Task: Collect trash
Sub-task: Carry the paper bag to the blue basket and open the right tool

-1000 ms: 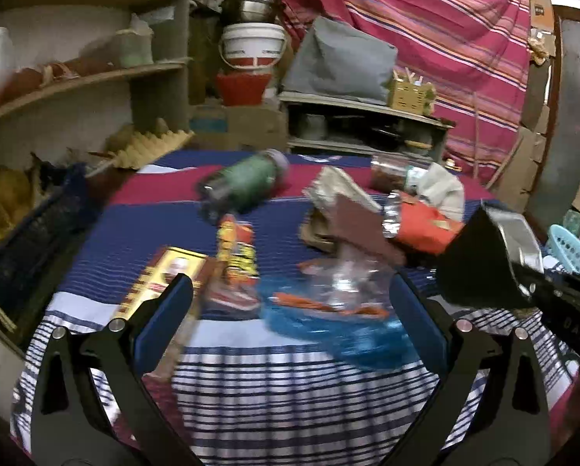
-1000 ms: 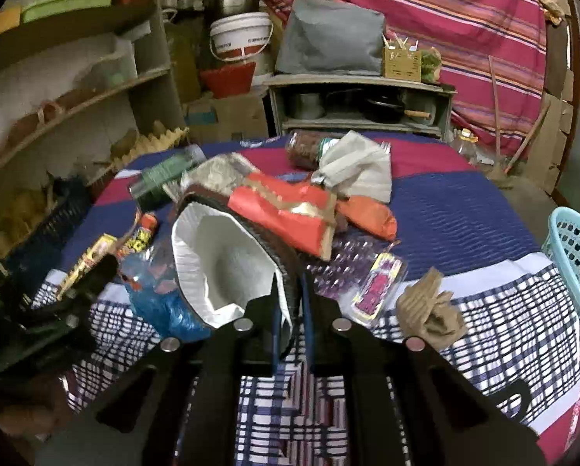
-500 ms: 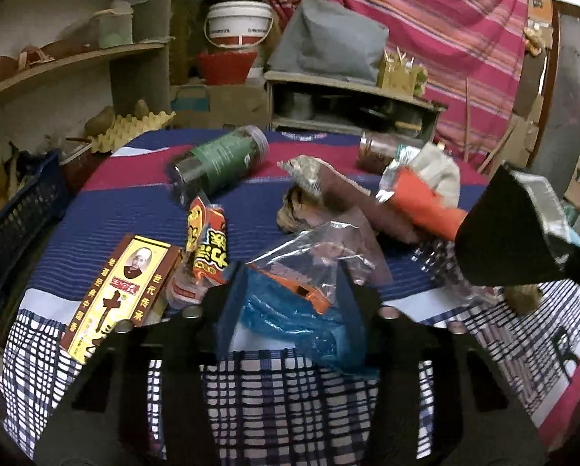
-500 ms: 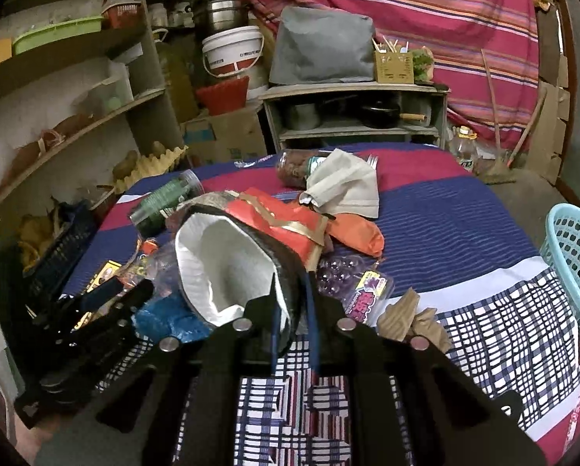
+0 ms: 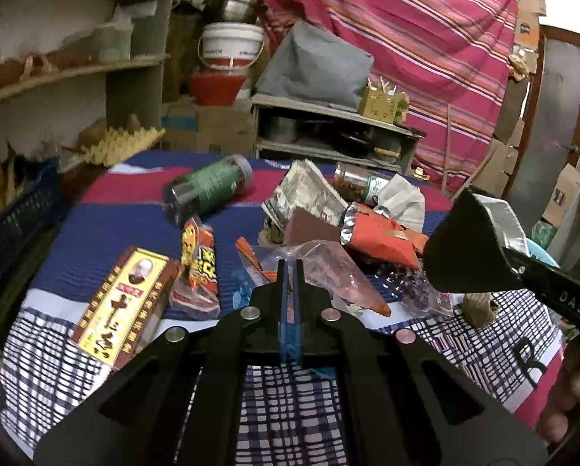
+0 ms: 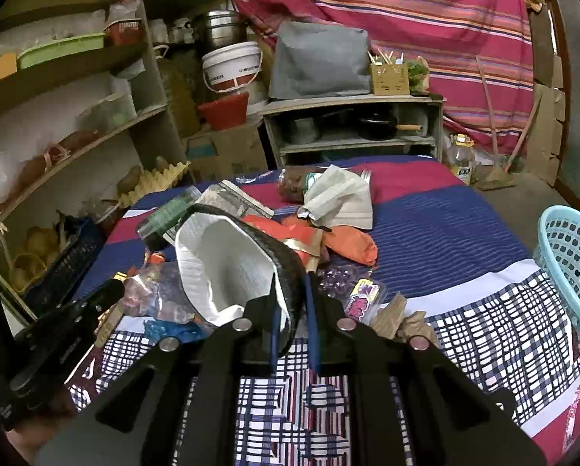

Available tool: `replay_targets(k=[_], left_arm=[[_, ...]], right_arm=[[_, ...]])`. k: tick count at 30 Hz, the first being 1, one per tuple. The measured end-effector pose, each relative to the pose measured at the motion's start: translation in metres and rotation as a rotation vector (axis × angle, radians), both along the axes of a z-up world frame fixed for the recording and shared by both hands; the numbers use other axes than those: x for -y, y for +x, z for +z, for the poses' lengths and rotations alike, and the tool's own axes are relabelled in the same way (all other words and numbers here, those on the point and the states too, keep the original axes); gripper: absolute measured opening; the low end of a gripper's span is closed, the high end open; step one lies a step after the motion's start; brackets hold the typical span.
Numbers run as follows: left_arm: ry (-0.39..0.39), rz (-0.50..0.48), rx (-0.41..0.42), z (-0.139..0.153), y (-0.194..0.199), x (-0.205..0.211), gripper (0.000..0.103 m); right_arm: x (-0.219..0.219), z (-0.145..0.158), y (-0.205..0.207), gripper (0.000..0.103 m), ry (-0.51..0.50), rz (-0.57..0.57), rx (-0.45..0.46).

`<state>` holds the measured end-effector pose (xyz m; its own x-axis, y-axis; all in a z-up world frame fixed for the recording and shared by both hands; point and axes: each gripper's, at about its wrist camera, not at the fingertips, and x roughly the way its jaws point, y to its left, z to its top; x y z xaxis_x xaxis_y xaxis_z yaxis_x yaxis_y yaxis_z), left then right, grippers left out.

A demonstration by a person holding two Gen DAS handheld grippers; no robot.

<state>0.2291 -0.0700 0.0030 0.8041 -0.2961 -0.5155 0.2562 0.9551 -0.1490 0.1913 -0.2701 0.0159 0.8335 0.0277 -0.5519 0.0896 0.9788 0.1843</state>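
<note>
My left gripper [image 5: 290,268] is shut on a crumpled clear and blue plastic bag [image 5: 328,268] at the front of the trash pile, with blue film pinched between its pads. My right gripper [image 6: 291,283] is shut on the rim of a black pouch with a white lining [image 6: 227,264]. The pouch's mouth gapes toward the left, where the left gripper [image 6: 111,291] holds the plastic bag [image 6: 157,295] just beside it. In the left wrist view the black pouch [image 5: 464,248] hangs at the right.
On the striped tablecloth [image 6: 464,233] lie a green jar [image 5: 208,190], a yellow box [image 5: 122,306], an orange snack packet [image 5: 198,264], a red wrapper [image 5: 383,237], folded newspaper [image 5: 309,194], a white mask [image 6: 340,198] and brown paper [image 6: 398,314]. A light-blue basket [image 6: 573,264] stands at the right.
The left jaws went from wide open around the plastic bag to shut on it. The right gripper kept hold of the pouch and hardly moved.
</note>
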Motion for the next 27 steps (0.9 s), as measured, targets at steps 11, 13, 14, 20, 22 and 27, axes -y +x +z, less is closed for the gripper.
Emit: replay_targets(k=[11,13,14,20,22,27], left_arm=[[-0.02,0.036,0.069,0.036,-0.018,-0.008,0.001],[-0.014,0.036,0.103,0.051,-0.025,-0.006,0.001],[-0.018,0.025,0.112,0.06,-0.028,-0.003,0.001],[-0.04,-0.032,0.121,0.085,-0.028,0.044,0.001],[-0.057,-0.081,0.129,0.091,-0.027,0.078,0.001],[-0.081,-0.213,0.131,0.092,-0.029,0.168,0.001]], right_arm=[[0.027,0.024,-0.017,0.013,-0.043,-0.06,0.087],[0.037,0.031,-0.021,0.013,-0.051,-0.081,0.115],[0.044,0.035,-0.023,0.013,-0.061,-0.104,0.123],[0.1,0.058,-0.037,0.012,-0.148,-0.17,0.156],[0.119,0.069,-0.044,0.012,-0.214,-0.211,0.168],[0.191,0.082,-0.085,0.012,-0.298,-0.328,0.22]])
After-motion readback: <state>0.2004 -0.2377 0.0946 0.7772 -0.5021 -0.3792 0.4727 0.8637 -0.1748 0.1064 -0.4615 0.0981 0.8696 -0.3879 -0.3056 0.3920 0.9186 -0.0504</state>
